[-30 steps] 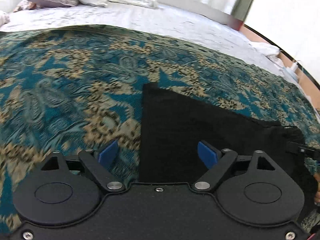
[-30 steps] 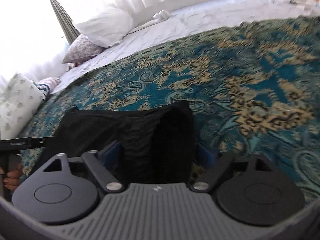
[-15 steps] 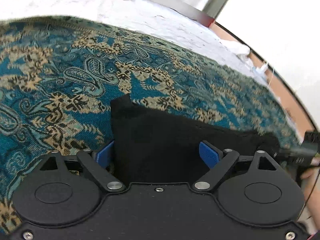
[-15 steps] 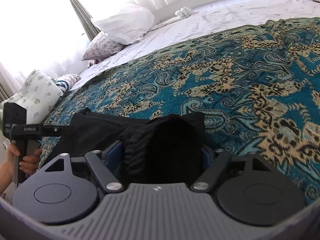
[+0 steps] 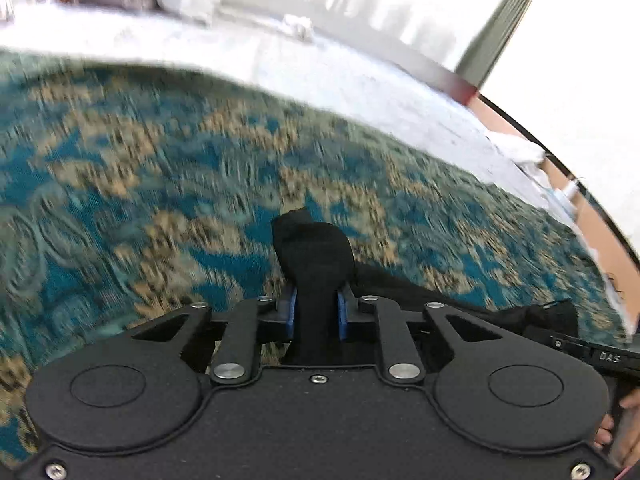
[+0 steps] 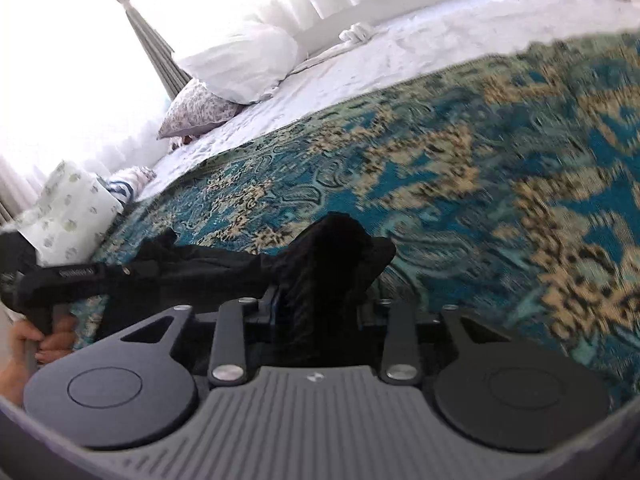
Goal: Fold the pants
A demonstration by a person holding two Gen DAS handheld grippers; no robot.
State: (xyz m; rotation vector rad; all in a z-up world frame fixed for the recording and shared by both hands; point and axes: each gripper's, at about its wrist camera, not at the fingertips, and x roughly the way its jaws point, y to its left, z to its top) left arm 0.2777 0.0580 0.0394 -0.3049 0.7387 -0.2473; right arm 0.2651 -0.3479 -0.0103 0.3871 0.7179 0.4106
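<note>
Black fabric pants [image 5: 316, 256] on a bed, over a teal and tan paisley woven bedspread [image 5: 160, 184]. Left hand-held gripper [image 5: 315, 312] clenched on a bunched corner of the pants, jaws just closed in, blue pads [image 5: 291, 312] pressing the cloth from both sides, with a rounded lump of black fabric sticking out ahead of the fingertips. Right hand-held gripper [image 6: 316, 312] likewise grasping a thick gathered fold of the same pants [image 6: 332, 256], jaws just drawn in around it, dark cloth filling the gap and hiding most of the pads. Rest of the garment stretched flat between the two grips, low across the bedspread. In the right wrist view, the left tool's black handle at the left edge, held by a bare hand [image 6: 44, 340]. Beyond the bedspread, a white rumpled sheet [image 6: 420, 52], a plump white pillow [image 6: 240, 64] and a smaller grey patterned cushion [image 6: 196, 110] near grey curtains [image 6: 156, 48]. Bedspread pattern smeared by blur in both views.
</note>
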